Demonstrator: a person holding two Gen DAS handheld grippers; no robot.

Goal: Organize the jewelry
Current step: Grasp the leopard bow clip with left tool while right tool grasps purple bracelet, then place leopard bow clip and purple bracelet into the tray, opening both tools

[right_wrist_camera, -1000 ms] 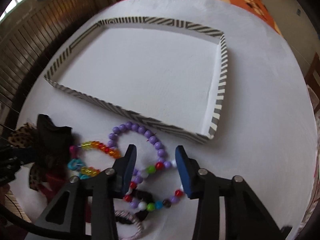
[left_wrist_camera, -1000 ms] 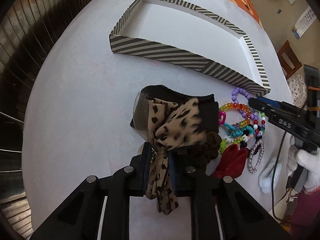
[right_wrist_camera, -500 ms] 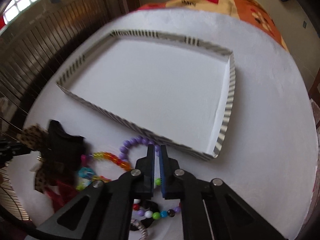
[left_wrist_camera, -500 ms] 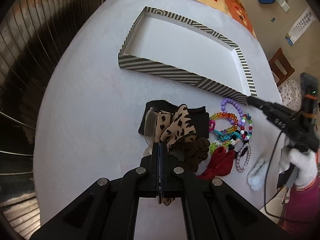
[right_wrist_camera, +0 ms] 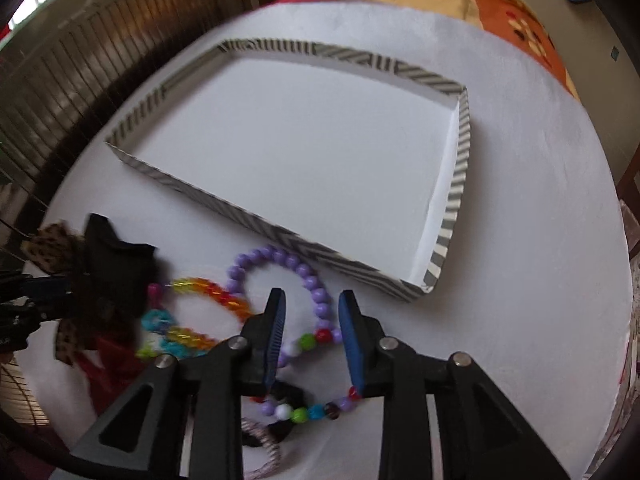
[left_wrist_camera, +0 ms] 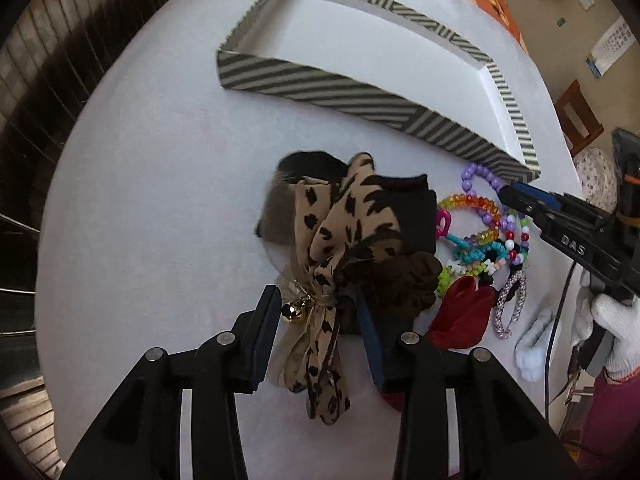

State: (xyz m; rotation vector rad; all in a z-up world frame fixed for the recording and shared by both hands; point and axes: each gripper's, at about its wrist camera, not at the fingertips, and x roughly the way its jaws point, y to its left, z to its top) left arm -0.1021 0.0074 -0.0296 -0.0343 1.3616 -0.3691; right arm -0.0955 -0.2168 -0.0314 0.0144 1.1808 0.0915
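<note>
A leopard-print bow [left_wrist_camera: 332,248] with a small gold bell lies on black and brown hair pieces [left_wrist_camera: 404,220] on the white table. My left gripper [left_wrist_camera: 318,316] is open, its jaws on either side of the bow's knot. A purple bead bracelet [right_wrist_camera: 280,268], a rainbow bracelet [right_wrist_camera: 212,292] and other bead strings lie in a pile. My right gripper [right_wrist_camera: 312,312] is open just above the purple bracelet. The striped shallow box [right_wrist_camera: 452,196] stands empty behind; it also shows in the left wrist view [left_wrist_camera: 320,84].
A red fabric piece [left_wrist_camera: 464,316] and a braided hair tie [left_wrist_camera: 512,304] lie at the pile's near side. The table edge curves round on the left, with dark wooden slats [right_wrist_camera: 100,60] beyond. An orange patterned cloth [right_wrist_camera: 480,0] lies past the box.
Both grippers were open a second ago, shut half a second ago, and are open again now. The left has come closer around the bow's knot; the right sits lower over the purple bracelet.
</note>
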